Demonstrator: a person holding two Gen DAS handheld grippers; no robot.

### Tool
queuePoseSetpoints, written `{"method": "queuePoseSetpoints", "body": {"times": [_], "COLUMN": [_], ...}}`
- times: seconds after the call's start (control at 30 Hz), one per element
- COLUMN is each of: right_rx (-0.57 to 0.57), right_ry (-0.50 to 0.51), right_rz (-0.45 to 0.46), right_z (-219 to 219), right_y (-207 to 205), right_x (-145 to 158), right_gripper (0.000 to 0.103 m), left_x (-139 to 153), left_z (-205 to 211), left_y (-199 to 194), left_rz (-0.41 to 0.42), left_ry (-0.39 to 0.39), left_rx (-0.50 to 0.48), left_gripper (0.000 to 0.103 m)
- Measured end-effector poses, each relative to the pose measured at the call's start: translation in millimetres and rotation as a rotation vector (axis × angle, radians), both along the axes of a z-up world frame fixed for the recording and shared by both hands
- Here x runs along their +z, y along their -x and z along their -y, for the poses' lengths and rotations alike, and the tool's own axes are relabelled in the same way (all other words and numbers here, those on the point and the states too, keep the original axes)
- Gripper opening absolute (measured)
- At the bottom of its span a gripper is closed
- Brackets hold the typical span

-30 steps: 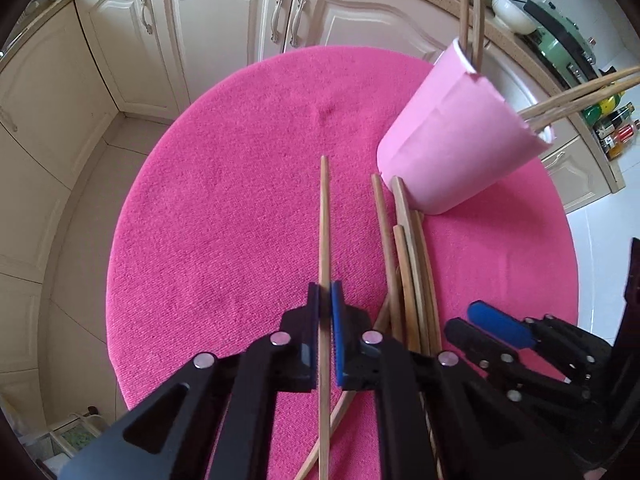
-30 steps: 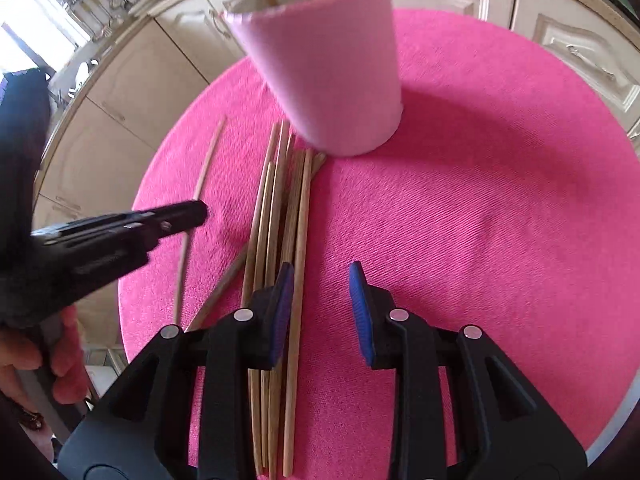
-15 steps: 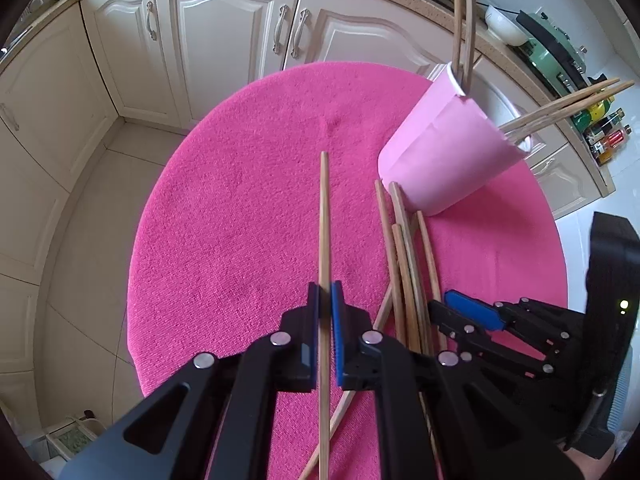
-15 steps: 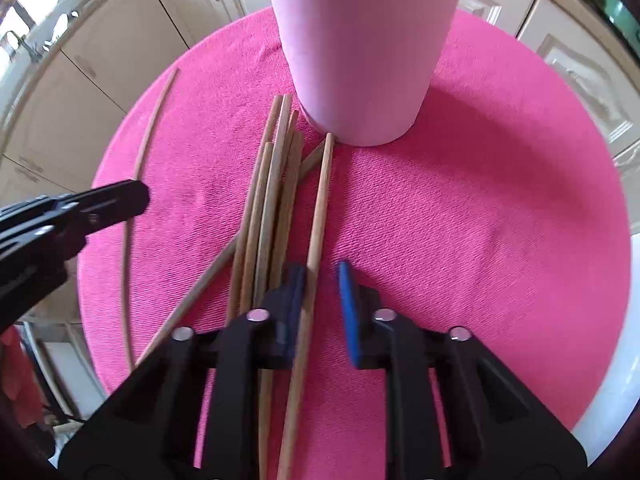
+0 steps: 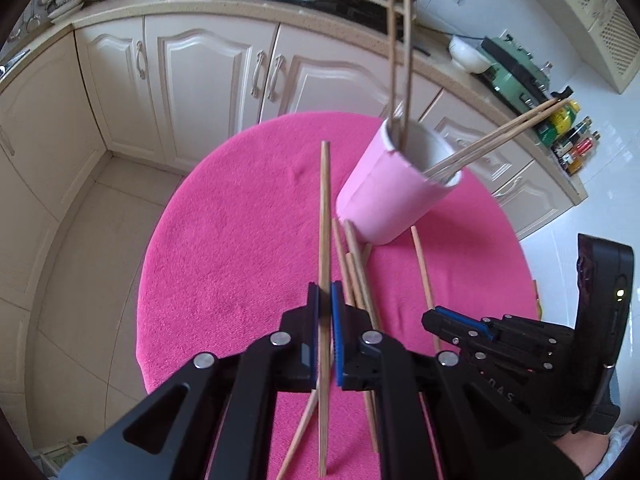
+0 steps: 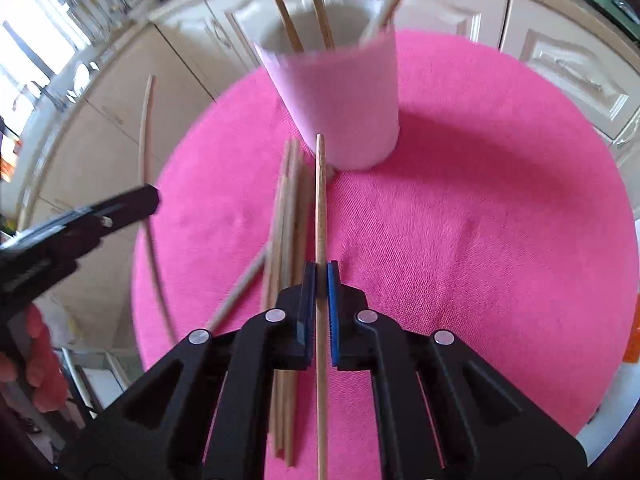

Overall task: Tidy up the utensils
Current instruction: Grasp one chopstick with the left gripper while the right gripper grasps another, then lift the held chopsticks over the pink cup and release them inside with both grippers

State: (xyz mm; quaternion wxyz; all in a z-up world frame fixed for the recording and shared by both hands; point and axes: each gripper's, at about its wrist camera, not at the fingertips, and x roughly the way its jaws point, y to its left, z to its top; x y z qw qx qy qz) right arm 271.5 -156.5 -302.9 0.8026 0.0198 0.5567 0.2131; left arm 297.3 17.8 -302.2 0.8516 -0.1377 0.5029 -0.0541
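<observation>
While clamped on one chopstick each, both tongs over round pink desk [image 5: 240,240]. Left tongs [image 5: 325,300] pinched tight on left chopstick [image 5: 325,208], lifted clear of cloth, tip pointing toward cabinets. Right tongs [image 6: 319,276] pinched tight on right chopstick [image 6: 320,200], tip just in front of pink cup [image 6: 340,96]. Cup upright near far side of desk, several chopsticks already leaning inside. Loose chopsticks [image 6: 290,208] lying in bundle on desk between both tongs, near cup base.
</observation>
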Motion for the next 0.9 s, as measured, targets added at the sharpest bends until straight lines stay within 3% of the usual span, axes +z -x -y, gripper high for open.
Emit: {"method": "queuePoseSetpoints", "body": {"times": [0.23, 0.37, 0.63, 0.9], "right_rx": [-0.063, -0.089, -0.129, -0.147], "right_ry": [-0.151, -0.221, -0.324, -0.37], "right_rz": [0.198, 0.299, 0.468, 0.529], "right_z": [21, 15, 32, 34], "right_y": [15, 1, -21, -61], "right_x": [67, 99, 127, 136], "right_gripper": [0.006, 0.006, 0.006, 0.006], "left_x": [46, 72, 126, 146], "left_z": [10, 16, 24, 27], "left_y": [9, 12, -3, -44], "left_rz": [0.131, 0.191, 0.324, 0.399], "left_ry": [0.018, 0.026, 0.051, 0.061], "left_rx": [-0.023, -0.031, -0.021, 0.03], "left_gripper": [0.006, 0.006, 0.006, 0.006]}}
